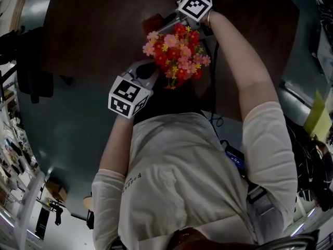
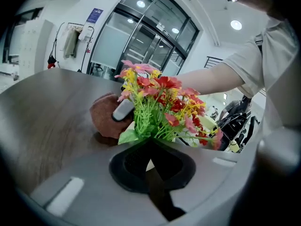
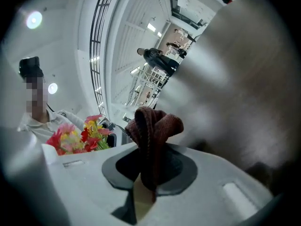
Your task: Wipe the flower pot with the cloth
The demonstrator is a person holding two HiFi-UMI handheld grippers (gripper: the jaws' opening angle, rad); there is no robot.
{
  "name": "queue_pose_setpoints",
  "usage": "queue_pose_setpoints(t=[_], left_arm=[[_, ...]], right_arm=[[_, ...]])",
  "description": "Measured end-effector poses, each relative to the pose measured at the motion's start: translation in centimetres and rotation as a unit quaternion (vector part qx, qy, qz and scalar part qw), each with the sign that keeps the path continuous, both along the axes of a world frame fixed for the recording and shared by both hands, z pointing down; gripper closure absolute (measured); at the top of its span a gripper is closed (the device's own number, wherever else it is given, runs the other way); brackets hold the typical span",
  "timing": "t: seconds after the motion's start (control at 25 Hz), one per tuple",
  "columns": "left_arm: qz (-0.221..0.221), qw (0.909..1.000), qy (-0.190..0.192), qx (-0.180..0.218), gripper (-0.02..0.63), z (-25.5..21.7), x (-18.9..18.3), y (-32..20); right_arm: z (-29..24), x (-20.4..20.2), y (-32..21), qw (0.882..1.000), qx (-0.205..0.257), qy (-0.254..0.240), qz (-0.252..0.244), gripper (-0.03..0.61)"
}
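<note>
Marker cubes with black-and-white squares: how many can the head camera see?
2. One cube sits at the lower left of the flowers. The other cube is above them, near the picture's top. None seems hidden.

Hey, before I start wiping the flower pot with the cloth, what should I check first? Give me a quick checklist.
1. Cloth gripped by right gripper: ok, jaws shut on it.
2. Flower pot steadied by left gripper: ok, jaws look closed on its rim.
3. Cloth touching the pot: cannot tell, the flowers hide any contact.
4. Pot's base resting on the table: cannot tell, hidden in every view.
5. Flowers clear of the wiping path: not ok, leaves overlap the cloth in the left gripper view.
</note>
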State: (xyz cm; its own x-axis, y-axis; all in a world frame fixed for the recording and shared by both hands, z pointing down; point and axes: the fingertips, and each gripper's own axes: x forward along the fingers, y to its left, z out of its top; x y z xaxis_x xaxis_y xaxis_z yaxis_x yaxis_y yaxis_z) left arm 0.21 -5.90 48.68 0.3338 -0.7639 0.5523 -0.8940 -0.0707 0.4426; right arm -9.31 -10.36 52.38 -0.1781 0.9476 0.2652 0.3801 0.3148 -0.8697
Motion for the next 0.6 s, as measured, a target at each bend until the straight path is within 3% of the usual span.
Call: queue_pose_setpoints(t=[0.16,0.44,0.6], left_arm=[[-0.008,0.9999,-0.006,-0.004,0.598,0.0,0.2,-0.1],[0.018,0.9992,-0.034,-0.011,0.598,0.1,-0.2,0.2],[0.013,0.9998,-0.014,-0.006,0.6,-0.1,-0.2,-0.1]], right_arm=[[-0.2,1.4,-0.1,1.0,-0.011,0.008,-0.007,0.525],[0.1,4.1,-2.5,1.0,0.016,0.018,0.021,0.525],[-0.1,7.5,-4.4,0.998,0.029,0.036,0.05,0.525]])
